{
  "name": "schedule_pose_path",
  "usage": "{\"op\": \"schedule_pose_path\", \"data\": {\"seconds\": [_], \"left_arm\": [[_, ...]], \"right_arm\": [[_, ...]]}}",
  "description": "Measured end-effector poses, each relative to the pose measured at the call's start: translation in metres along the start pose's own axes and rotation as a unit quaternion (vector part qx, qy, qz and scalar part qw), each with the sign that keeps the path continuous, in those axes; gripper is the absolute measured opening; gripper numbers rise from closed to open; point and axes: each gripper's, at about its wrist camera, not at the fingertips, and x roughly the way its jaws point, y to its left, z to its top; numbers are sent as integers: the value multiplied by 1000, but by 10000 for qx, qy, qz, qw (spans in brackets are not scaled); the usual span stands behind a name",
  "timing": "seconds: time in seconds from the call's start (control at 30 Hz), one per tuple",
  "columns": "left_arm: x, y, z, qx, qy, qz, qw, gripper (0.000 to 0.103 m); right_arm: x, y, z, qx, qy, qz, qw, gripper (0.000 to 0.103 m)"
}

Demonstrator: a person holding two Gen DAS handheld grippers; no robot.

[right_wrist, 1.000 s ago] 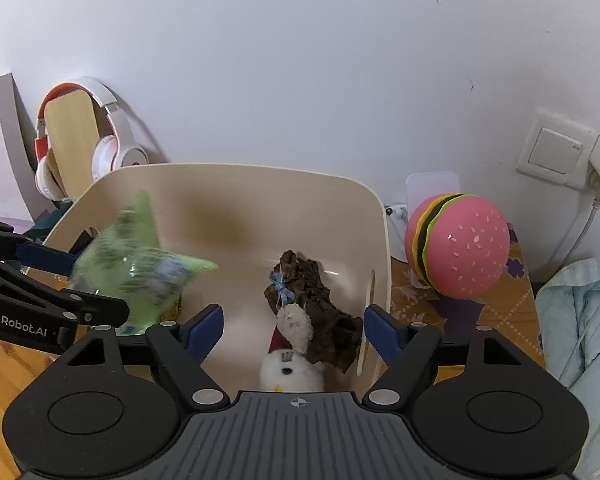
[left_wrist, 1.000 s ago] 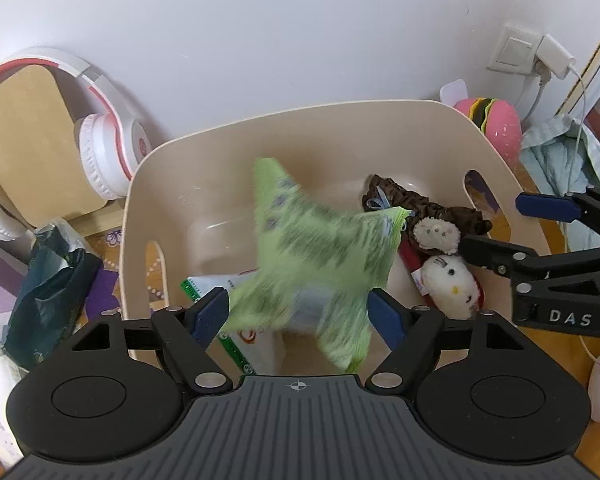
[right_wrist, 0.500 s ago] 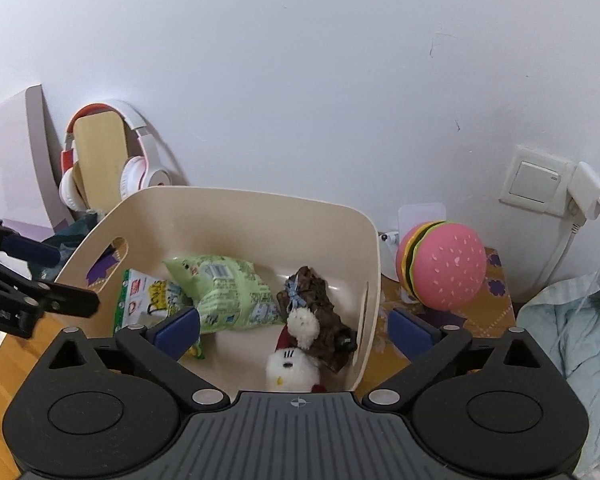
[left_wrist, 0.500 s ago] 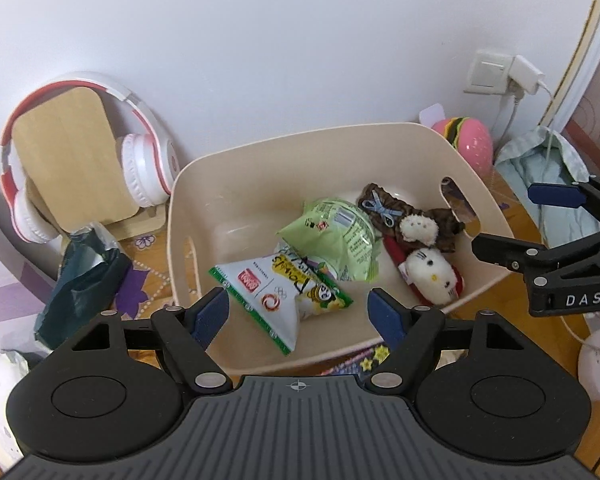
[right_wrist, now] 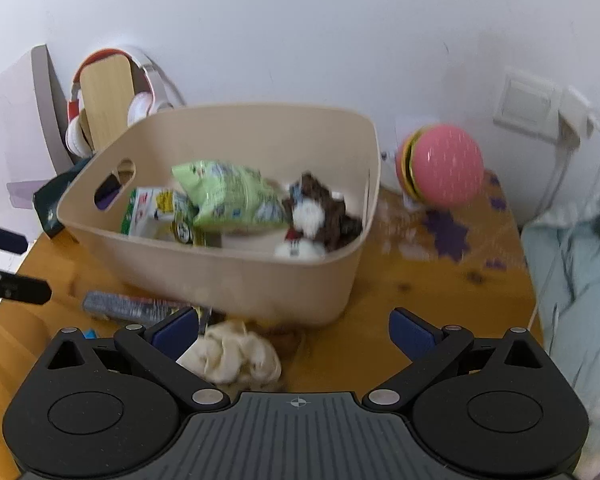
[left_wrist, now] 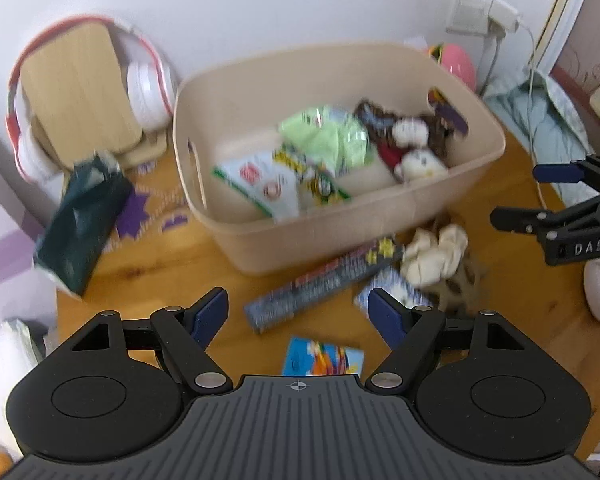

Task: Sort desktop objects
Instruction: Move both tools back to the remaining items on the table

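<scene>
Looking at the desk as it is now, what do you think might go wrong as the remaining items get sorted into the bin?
The cream plush toy lies tight against the beige bin, overlapping the long flat packet; gripping one may drag the other or nudge the bin. The small blue card lies flat on the table, so fingers may slip over it. Both grippers, left and right, sit close together and could bump.

Counted: one beige bin (left_wrist: 452, 200); two snack packets (right_wrist: 228, 196) inside; two plush toys (left_wrist: 418, 162); one long wrapped pack (left_wrist: 324, 280) on desk; one cream cloth bundle (right_wrist: 232, 356); one headphone set (left_wrist: 148, 84); one burger toy (right_wrist: 440, 164).
</scene>
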Motion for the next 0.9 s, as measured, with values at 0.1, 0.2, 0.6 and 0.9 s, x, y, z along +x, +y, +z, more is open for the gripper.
{"op": "schedule_pose_path", "data": {"seconds": [0.1, 0.2, 0.6, 0.9], "left_arm": [[10, -4, -17, 22, 195, -13, 9998, 78], [19, -9, -31, 59, 353, -13, 9994, 78], [38, -14, -52, 283, 596, 119, 9977, 78], [50, -13, -49, 346, 637, 65, 9973, 78]], "right_arm": [[4, 1, -12, 134, 119, -1, 9998, 103], [8, 4, -21, 223, 264, 34, 9994, 103], [13, 33, -67, 460, 674, 215, 9964, 103], [18, 46, -98, 1312, 780, 175, 9881, 103]]}}
